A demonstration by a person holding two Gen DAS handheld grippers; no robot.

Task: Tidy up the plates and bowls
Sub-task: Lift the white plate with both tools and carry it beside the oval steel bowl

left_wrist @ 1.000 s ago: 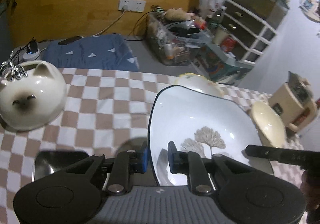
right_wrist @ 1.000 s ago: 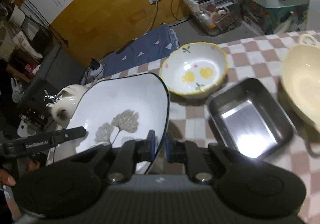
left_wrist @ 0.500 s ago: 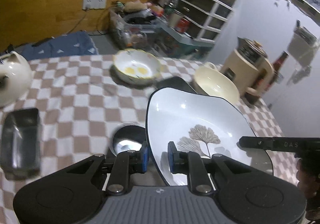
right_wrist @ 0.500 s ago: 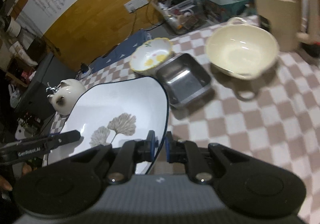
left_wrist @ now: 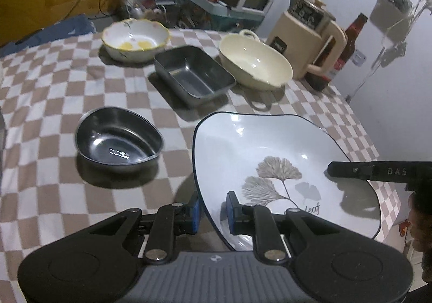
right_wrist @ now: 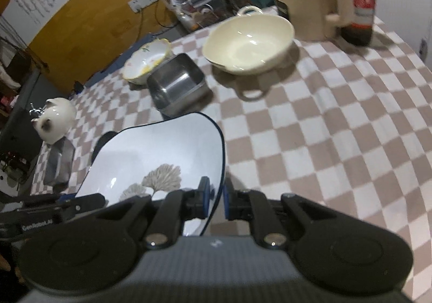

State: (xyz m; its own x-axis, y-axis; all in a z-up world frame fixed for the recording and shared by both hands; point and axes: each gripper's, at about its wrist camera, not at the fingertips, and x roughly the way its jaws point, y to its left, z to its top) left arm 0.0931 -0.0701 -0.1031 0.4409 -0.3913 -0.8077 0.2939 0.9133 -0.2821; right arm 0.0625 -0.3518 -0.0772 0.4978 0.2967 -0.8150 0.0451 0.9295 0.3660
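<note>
While the leaf plate (left_wrist: 283, 157) fills the foreground of both wrist views, its near edge is cut off behind each gripper's body, and whether its underside touches the checked tablecloth (left_wrist: 54, 81) cannot be told. In the right wrist view the steel oval bowl (left_wrist: 118, 136) shows only as a dark sliver behind the plate's far-left corner, and a small steel tray (right_wrist: 59, 163) left of the plate is blurred. A person's hand (left_wrist: 421, 224) is barely visible at the frame edge, dark and cropped.

The left gripper (left_wrist: 213, 212) points steeply downward, its jaws narrow and pinching the plate's left rim between blue pads. The right gripper (right_wrist: 216, 199) is angled down likewise, jaws narrow and clamped on the plate's right rim; its black finger crosses over the plate in the left wrist view.

Beyond the plate stands the steel rectangular pan (left_wrist: 193, 74); left of the plate sits the oval bowl. Farther beyond the plate are the flowered bowl (left_wrist: 135, 39) and the cream handled bowl (left_wrist: 253, 62), with a beige kettle (left_wrist: 310, 38) and a brown bottle (left_wrist: 348, 43) behind it.
</note>
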